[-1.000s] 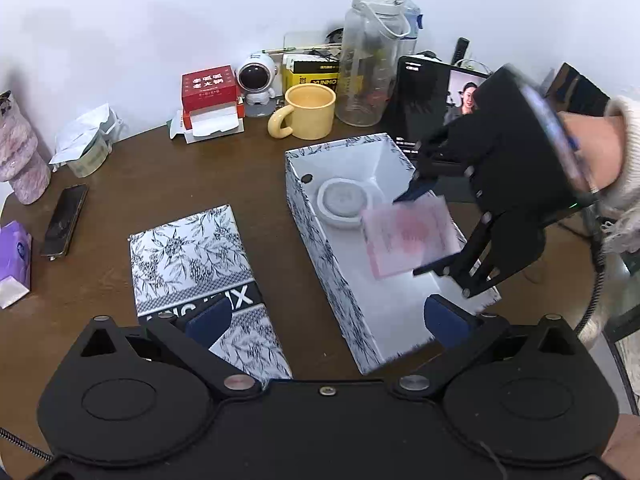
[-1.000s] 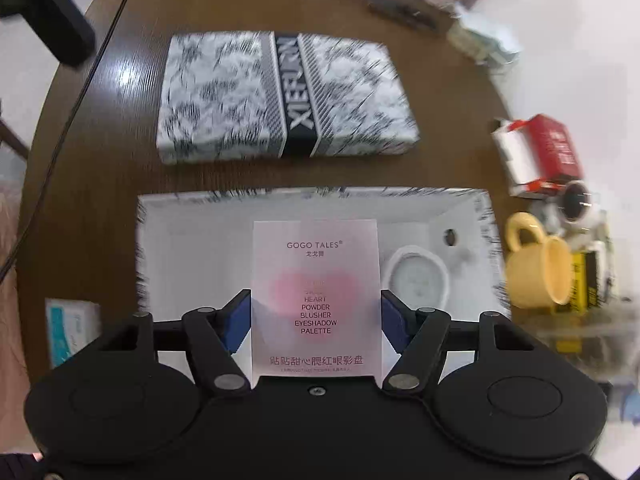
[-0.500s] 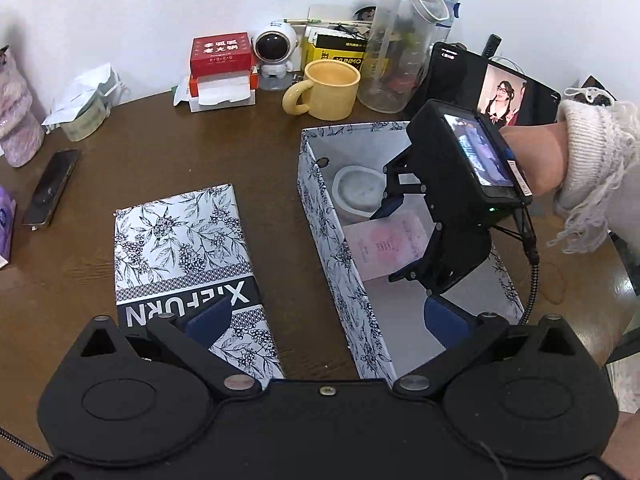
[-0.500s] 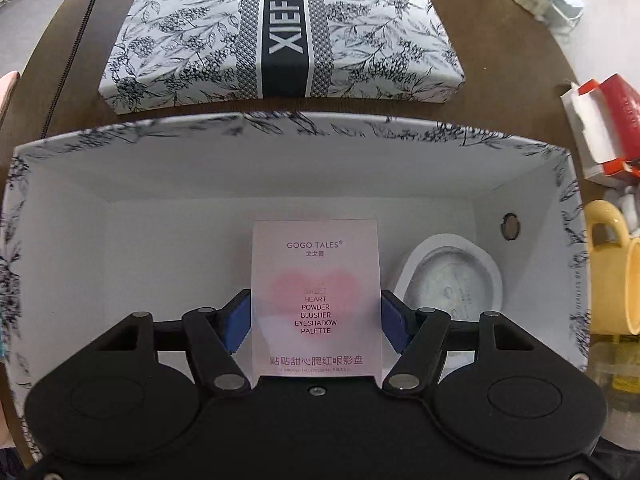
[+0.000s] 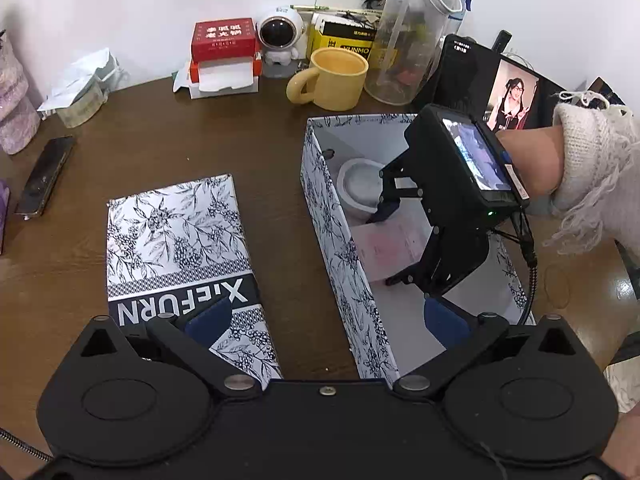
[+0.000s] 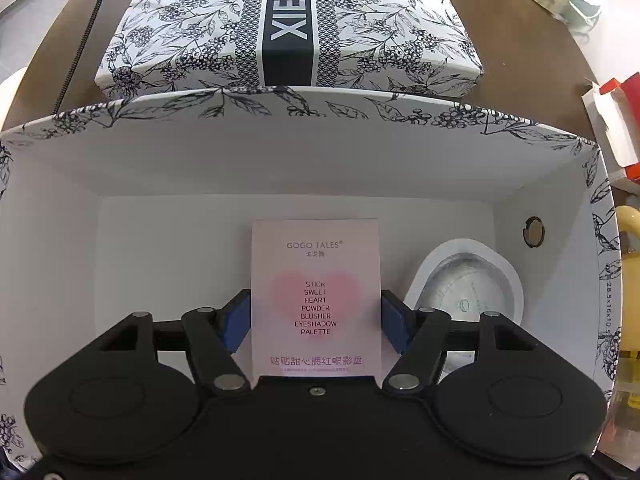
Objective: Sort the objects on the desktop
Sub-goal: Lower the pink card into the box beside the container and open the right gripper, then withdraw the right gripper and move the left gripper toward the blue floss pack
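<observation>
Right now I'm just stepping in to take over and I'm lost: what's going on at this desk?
A person is sorting desk items into the open floral box. The right gripper is shut on the pink eyeshadow palette and holds it down inside the box, beside a round white container already lying there. The left gripper is open and holds nothing, above the table between the box and its lid. The yellow mug stands outside the box.
</observation>
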Demonstrator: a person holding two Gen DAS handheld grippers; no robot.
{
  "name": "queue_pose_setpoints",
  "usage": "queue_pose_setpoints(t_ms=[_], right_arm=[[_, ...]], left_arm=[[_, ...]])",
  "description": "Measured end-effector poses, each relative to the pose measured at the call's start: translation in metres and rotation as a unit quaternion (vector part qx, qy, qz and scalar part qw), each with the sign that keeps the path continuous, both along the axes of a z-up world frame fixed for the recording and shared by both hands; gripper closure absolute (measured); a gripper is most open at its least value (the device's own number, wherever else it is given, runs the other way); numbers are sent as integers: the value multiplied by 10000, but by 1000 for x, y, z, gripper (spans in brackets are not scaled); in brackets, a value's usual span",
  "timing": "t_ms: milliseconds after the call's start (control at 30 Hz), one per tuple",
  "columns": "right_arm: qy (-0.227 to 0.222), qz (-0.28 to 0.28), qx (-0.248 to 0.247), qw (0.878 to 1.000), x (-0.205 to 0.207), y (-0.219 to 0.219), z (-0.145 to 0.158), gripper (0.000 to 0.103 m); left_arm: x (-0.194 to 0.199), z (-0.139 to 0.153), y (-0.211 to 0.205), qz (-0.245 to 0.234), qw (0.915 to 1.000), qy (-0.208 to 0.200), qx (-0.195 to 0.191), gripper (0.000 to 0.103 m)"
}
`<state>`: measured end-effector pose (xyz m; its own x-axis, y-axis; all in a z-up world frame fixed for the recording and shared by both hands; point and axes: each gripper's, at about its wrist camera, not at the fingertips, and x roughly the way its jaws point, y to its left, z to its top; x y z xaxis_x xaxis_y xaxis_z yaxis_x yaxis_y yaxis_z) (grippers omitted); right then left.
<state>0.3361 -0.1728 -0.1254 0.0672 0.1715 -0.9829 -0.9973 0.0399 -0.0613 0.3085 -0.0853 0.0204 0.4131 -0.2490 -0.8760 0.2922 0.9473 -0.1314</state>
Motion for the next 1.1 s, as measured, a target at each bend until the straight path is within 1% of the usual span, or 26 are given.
queue_pose_setpoints(t_ms=[167, 233, 367, 400, 433, 600, 633, 700, 833, 900, 1033, 1100], right_arm=[[1, -63, -35, 10000, -2, -1, 0, 33], [-16, -72, -41, 10000, -4, -1, 2, 29], [149, -189, 74, 9997, -8, -3, 14, 10], [98, -210, 115, 9997, -10, -4, 19, 5], [41, -231, 154, 9996, -13, -4, 24, 4], [-347, -484, 351, 9976, -15, -5, 51, 1], [-407, -532, 380, 9970, -4, 0, 60, 0], [-544, -647, 442, 9954, 0, 2, 72, 0], [-724, -872, 500, 9923, -18, -2, 90, 0], [-849, -989, 548, 9900, -21, 2, 95, 0], [-1141, -1289, 739, 9823, -34, 3, 112, 0], [-1213, -1480, 842, 9779, -41, 1, 123, 0]], left_arm=[[-2, -2, 0, 5, 10000, 53, 20, 0], [-4, 0, 1, 11, 10000, 47, 18, 0], [-12, 4, 2, -50, 10000, -12, 35, 0], [-14, 5, 2, -56, 10000, -30, 44, 0], [-16, 7, 2, -63, 10000, -46, 41, 0], [-30, 13, 1, -144, 9998, -147, 33, 0], [-34, 15, 0, -167, 9997, -175, 40, 0], [-41, 19, 0, -221, 9995, -227, 41, 0], [-57, 27, 1, -339, 9988, -354, 60, 0], [-65, 31, 2, -387, 9984, -413, 79, 0], [-84, 38, 6, -464, 9975, -517, 102, 0], [-93, 41, 8, -494, 9972, -554, 102, 0]])
